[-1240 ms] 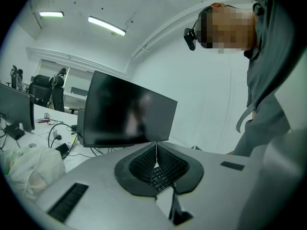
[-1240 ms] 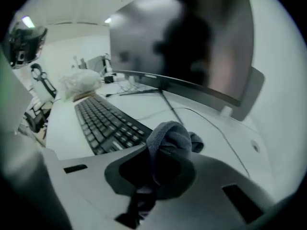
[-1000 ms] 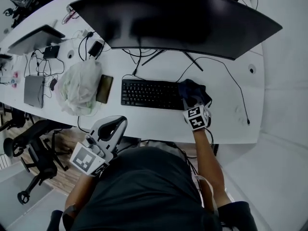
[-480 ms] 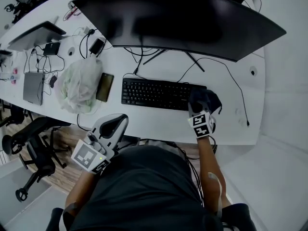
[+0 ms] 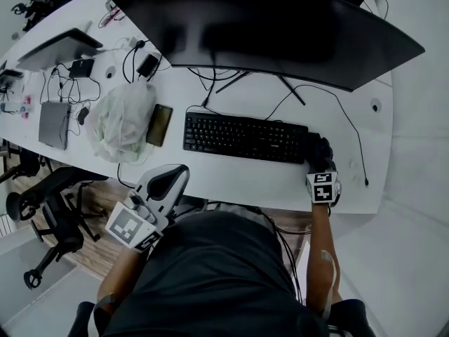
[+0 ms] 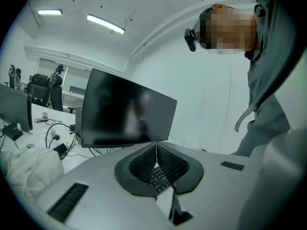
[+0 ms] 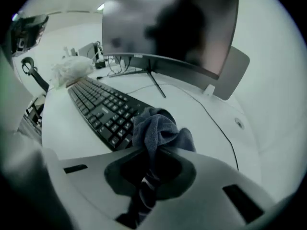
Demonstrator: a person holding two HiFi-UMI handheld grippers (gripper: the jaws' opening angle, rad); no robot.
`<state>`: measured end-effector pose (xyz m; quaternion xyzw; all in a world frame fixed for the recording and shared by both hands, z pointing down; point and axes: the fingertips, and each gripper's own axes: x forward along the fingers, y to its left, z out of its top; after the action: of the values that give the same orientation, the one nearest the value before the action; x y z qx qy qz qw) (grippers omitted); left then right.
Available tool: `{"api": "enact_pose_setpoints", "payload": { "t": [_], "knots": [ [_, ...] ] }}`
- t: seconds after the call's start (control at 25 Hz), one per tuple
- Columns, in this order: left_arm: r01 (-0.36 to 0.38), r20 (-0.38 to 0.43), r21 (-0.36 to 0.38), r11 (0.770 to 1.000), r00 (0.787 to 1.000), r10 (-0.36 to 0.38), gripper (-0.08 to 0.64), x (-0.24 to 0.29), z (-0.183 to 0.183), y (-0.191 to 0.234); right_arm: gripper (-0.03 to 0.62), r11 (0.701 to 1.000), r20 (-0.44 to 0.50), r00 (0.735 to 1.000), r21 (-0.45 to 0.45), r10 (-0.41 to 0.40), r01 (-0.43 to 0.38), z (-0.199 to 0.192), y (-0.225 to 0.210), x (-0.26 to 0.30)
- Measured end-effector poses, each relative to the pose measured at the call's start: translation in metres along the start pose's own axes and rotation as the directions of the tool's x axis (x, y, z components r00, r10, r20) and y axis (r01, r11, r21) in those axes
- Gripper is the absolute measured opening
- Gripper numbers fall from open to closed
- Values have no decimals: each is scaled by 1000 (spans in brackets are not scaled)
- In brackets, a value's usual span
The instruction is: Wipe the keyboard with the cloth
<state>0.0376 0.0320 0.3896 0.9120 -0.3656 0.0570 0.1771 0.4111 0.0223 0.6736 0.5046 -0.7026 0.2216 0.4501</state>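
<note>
The black keyboard (image 5: 245, 137) lies on the white desk (image 5: 231, 177) in front of the monitor. A dark blue cloth (image 5: 319, 149) sits bunched at the keyboard's right end, just off the keys. My right gripper (image 5: 320, 164) is shut on it. In the right gripper view the cloth (image 7: 160, 131) rises in a wad from between the jaws, with the keyboard (image 7: 100, 109) stretching away to the left. My left gripper (image 5: 168, 182) is held off the desk's near edge, away from the keyboard. Its jaws (image 6: 156, 164) are shut with nothing in them.
A wide curved monitor (image 5: 266, 27) stands behind the keyboard, with cables (image 5: 337, 111) running across the desk. Left of the keyboard lie a phone (image 5: 160, 125), a crumpled plastic bag (image 5: 123, 118) and a grey device (image 5: 55, 123). An office chair (image 5: 42, 209) stands below the desk at the left.
My right gripper has dragged the cloth to the right, from over the keyboard's right keys to just past its right end. The left gripper has stayed put.
</note>
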Motion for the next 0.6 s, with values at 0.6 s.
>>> {"api": "enact_pose_setpoints", "payload": {
  "t": [0.6],
  "knots": [
    [-17, 15, 2, 1000, 1000, 17, 8, -7, 1, 0, 26, 976, 59, 975, -4, 216, -216, 14, 62, 10]
  ]
}}
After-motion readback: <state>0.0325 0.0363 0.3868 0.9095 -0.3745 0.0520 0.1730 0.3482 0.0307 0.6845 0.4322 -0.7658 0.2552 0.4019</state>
